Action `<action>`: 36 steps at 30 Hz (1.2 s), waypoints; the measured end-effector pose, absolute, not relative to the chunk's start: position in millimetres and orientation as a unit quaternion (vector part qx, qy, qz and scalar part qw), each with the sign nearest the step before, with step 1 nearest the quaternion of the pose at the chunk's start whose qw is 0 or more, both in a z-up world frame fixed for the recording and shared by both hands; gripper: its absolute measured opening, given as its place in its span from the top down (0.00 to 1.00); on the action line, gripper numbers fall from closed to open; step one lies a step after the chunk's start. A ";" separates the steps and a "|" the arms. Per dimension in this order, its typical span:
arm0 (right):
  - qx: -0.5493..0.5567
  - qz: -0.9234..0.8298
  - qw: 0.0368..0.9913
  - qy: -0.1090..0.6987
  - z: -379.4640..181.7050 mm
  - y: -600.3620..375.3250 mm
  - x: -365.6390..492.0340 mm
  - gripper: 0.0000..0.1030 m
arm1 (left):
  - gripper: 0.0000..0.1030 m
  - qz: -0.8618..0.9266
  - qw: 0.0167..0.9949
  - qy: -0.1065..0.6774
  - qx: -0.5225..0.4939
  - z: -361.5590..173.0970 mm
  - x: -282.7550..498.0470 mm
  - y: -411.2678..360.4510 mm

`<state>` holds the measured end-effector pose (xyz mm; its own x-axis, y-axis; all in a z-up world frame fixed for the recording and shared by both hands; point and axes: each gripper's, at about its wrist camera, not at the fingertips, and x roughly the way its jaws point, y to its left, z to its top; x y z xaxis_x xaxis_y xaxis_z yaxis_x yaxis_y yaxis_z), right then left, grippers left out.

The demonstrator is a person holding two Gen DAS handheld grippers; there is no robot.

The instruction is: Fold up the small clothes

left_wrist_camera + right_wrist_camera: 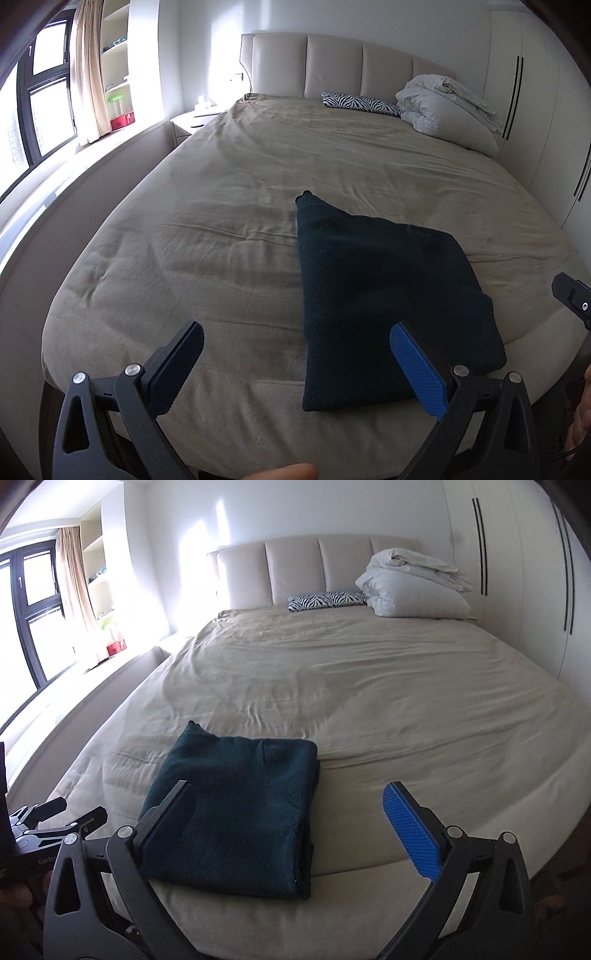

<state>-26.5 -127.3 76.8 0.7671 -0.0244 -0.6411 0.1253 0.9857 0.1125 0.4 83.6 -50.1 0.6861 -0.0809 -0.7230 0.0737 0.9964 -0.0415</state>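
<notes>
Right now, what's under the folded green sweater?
The folded green sweater lies on the beige bedsheet. Anything beneath it is covered, so I cannot tell.

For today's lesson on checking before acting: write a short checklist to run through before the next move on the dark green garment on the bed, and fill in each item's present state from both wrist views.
1. Left gripper open and holding nothing: ok.
2. Right gripper open and holding nothing: ok.
3. Dark green garment lies folded on the bed near its front edge, free of both grippers: ok.
4. Fold tidy: not ok, one corner sticks out at the far left.
5. Bed around the garment free of other items; zebra-print cloth and white duvet lie far off at the headboard: ok.
6. Layers underneath aligned: cannot tell.
</notes>
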 end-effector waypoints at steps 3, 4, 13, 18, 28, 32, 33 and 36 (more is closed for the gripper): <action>0.082 -0.049 0.925 0.368 55.7 -120.0 -24.9 0.00 | 0.00 -0.045 0.913 0.405 -0.010 -56.6 3.3 84.3; 0.084 -0.052 0.921 0.376 49.8 -119.5 -24.3 0.00 | 0.00 -0.046 0.912 0.408 -0.013 -58.2 4.5 85.8; 0.092 -0.061 0.912 0.394 35.3 -113.6 -21.7 0.00 | 0.00 -0.043 0.908 0.417 -0.016 -63.7 9.4 89.5; 0.095 -0.061 0.909 0.401 32.8 -114.6 -22.5 0.00 | 0.00 -0.044 0.907 0.418 -0.015 -64.0 10.4 89.8; 0.089 -0.055 0.905 0.413 27.8 -111.0 -22.1 0.00 | 0.00 -0.044 0.907 0.419 -0.016 -65.2 10.3 89.5; 0.090 -0.054 0.904 0.415 27.4 -111.1 -21.6 0.00 | 0.00 -0.044 0.906 0.420 -0.016 -65.4 10.4 89.9; 0.090 -0.053 0.904 0.415 27.6 -111.6 -21.4 0.00 | 0.00 -0.044 0.906 0.420 -0.016 -65.3 10.2 89.7; 0.091 -0.053 0.903 0.416 27.5 -111.7 -21.2 0.00 | 0.00 -0.043 0.907 0.419 -0.015 -65.8 9.9 90.1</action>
<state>-21.2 -111.7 27.5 0.6486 -0.0198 -0.7609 0.1704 0.9781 0.1199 9.9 90.1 -65.8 0.6452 -0.0907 -0.7586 0.0652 0.9958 -0.0637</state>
